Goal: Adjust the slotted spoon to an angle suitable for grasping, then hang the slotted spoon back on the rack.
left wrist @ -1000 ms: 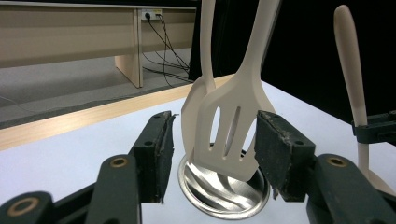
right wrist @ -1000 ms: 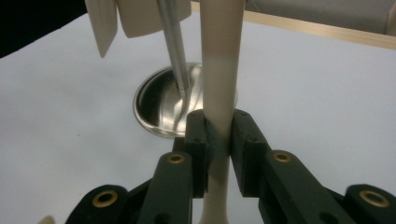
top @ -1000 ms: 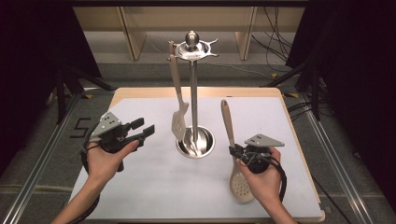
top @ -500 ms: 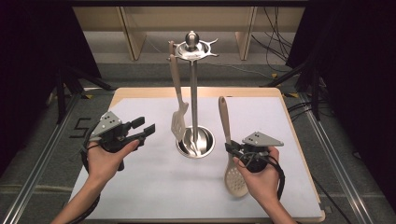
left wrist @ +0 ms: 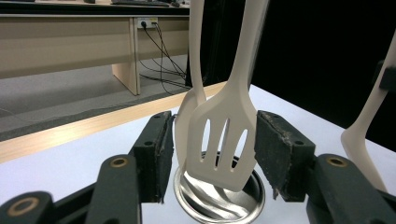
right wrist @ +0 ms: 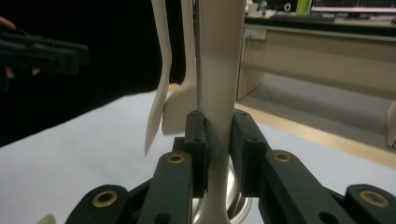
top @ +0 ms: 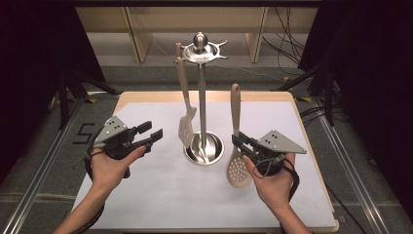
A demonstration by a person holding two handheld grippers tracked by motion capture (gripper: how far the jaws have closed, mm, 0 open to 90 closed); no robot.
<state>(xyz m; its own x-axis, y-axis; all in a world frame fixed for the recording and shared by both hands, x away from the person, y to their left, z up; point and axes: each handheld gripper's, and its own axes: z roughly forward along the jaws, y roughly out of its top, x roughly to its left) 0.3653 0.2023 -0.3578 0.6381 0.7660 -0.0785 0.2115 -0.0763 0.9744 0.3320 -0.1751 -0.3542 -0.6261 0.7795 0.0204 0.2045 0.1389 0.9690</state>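
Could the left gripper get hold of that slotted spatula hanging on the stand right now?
Probably yes. The left gripper is open and holds nothing, the slotted spatula hangs just ahead of it on the stand, and bare table lies between them. In the left gripper view its blade sits framed between the jaws.

The high view looks forward and down from the person's side onto the worktop [top: 160, 195], with the metal stand [top: 202, 105] at centre. The left gripper view sits low and close, facing the stand's base [left wrist: 219, 198] from the stand's left. The right gripper view faces the same base [right wrist: 236, 200] from its right, equally near. All three views share the stand.
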